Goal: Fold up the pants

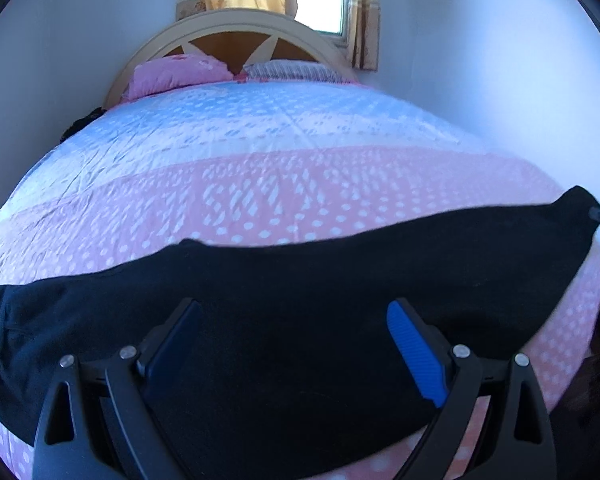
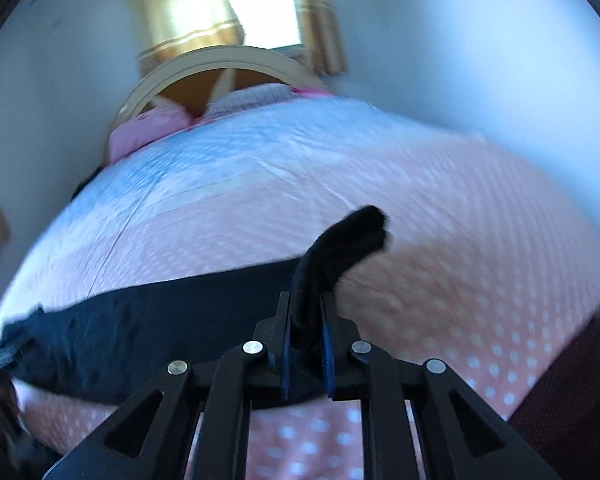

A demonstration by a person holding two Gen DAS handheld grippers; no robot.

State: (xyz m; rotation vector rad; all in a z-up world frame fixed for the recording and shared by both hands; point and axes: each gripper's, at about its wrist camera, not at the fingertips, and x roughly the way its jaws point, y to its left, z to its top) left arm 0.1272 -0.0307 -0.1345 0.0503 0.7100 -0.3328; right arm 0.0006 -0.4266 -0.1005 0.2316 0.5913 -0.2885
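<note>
presently, the black pants (image 1: 300, 280) lie as one long dark band across the near, pink-dotted part of the bed (image 1: 260, 184), close to the foot edge. the band looks narrow enough for the two legs to be laid one over the other already, though the dark cloth hides any seam, so this is a judgement only. the lengthwise halving and any final fold appear to be left.

the right tool (image 2: 306, 300) is closed on one end of the pants (image 2: 140, 340), a bunched tip standing up past its fingers and raised off the bedspread; motion blur in the right wrist view suggests it is travelling. the left tool (image 1: 296, 316) has its fingers wide apart, poised over the middle of the garment and gripping nothing; whether its pads touch the cloth cannot be told.

edges and room: the near edge of the bed runs just below the pants, with a dark maroon surface (image 2: 572, 392) beyond it at the right. toward the headboard (image 1: 236, 28) the bedspread is bare as far as the pillows (image 1: 180, 74), giving ample room to carry the held end across. walls stand near both sides.
</note>
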